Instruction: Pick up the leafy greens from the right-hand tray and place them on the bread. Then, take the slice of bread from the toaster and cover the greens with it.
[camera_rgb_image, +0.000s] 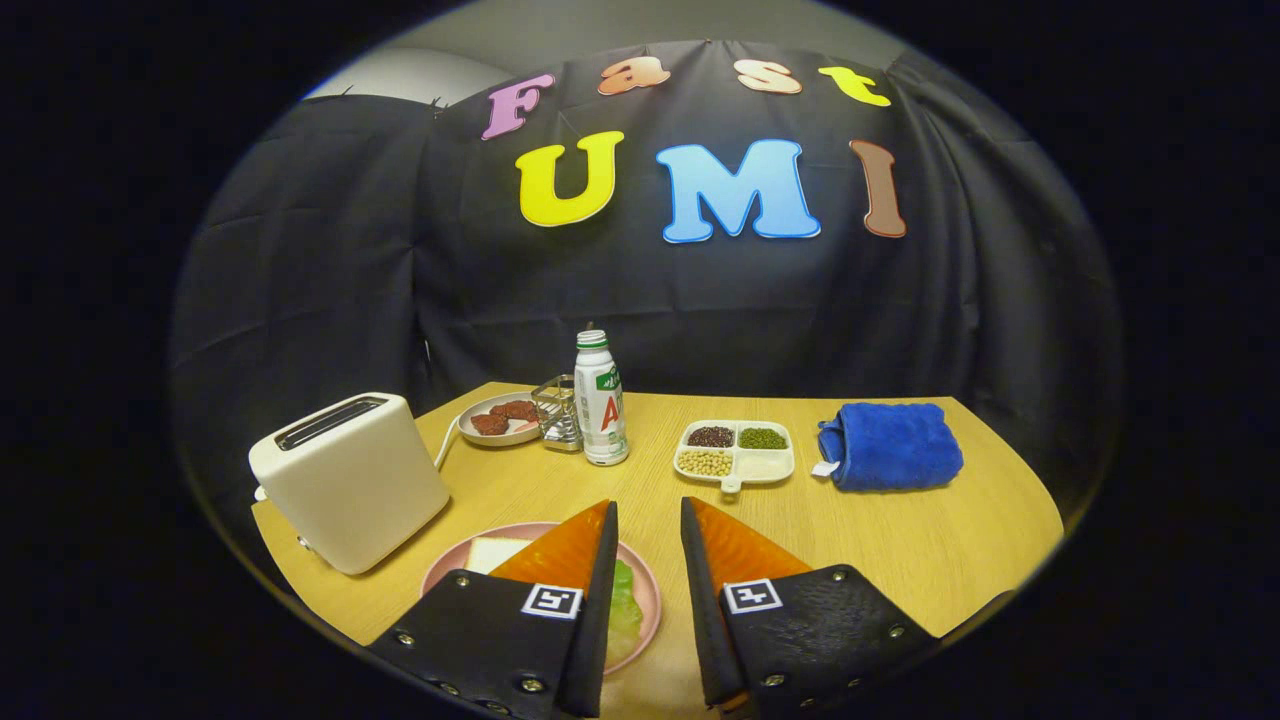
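Observation:
A pink plate (648, 592) lies on the wooden table right under my left finger. On it I see a corner of a white bread slice (497, 552) and a pale green leaf (626, 605). The finger hides how the leaf and the bread meet. A cream toaster (350, 480) stands to the left of the plate, and its top slot looks dark; I cannot tell whether a slice sits inside. My gripper (648, 505) hangs above the plate's right side, open, with nothing between its fingers.
Beyond the fingers stand a white bottle (601, 400), a small metal rack (558, 412) and a plate of reddish-brown pieces (500, 418). A white divided tray (765, 467) of beans and a folded blue towel (890, 445) lie to the right. The table edge curves close on the right.

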